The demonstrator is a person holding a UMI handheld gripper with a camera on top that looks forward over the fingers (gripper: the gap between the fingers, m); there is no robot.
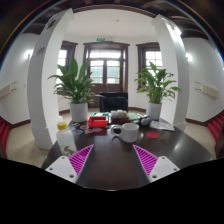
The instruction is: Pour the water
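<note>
My gripper (112, 160) is open and empty above a dark table (112, 172). Its two magenta pads (81, 158) stand wide apart with only bare tabletop between them. Just beyond the fingers stands a white teapot or kettle (127, 132), a little right of the midline. A yellow bottle or cup (63, 128) stands further left on the table. A red object (97, 121) and small dark items (143, 122) lie at the far end of the table.
Two large potted plants (76, 85) (155, 84) stand behind the table on either side of a dark chair (113, 101). White pillars (45, 70) flank the room. Windows and a door (105, 68) are at the back.
</note>
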